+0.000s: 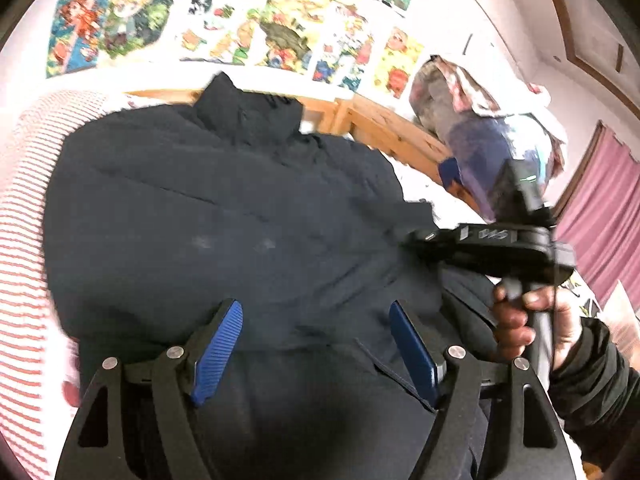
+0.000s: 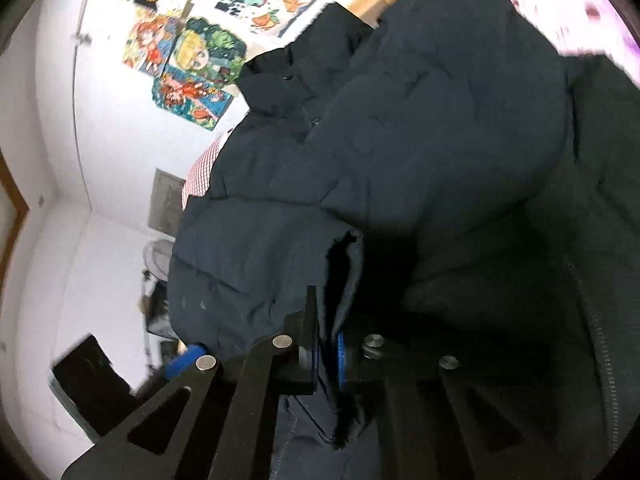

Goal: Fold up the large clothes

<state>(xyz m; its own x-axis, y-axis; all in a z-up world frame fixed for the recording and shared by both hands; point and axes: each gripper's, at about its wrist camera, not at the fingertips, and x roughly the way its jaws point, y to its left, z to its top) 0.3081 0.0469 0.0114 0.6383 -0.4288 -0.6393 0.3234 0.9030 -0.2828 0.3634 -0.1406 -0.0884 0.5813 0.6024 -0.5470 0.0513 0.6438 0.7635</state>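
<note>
Left gripper [image 1: 316, 344] was open, blue pads [image 1: 218, 354] spread wide, nothing pinched between them. It hovered over the near part of the dark navy puffer jacket [image 1: 224, 208]; whether the pads touched the fabric was unclear.

Right gripper [image 2: 326, 344] was closed on the jacket: jaws nearly together, a fold of the dark fabric clamped between them, what looked like a sleeve cuff [image 2: 344, 256] standing just above the fingertips. From the left wrist view the right gripper's body [image 1: 500, 240] sat at the jacket's right edge, held by a hand [image 1: 532, 320] in a dark sleeve [image 1: 596, 384].

Jacket lay spread on the bed, collar [image 1: 248, 108] at the far end toward the wooden bed frame [image 1: 380, 124]. A zipper [image 2: 600, 320] ran down the jacket's right side in the right wrist view. Red-and-white striped bedding [image 1: 24, 208] showed to the left of the jacket. Past the collar, on the white wall, hung a row of colourful cartoon posters [image 1: 280, 36]. A bundled pile of patterned cloth [image 1: 472, 120] sat right of the jacket, beyond the frame. Pink curtain [image 1: 600, 216] further right of that. Frames were motion-blurred in places.
</note>
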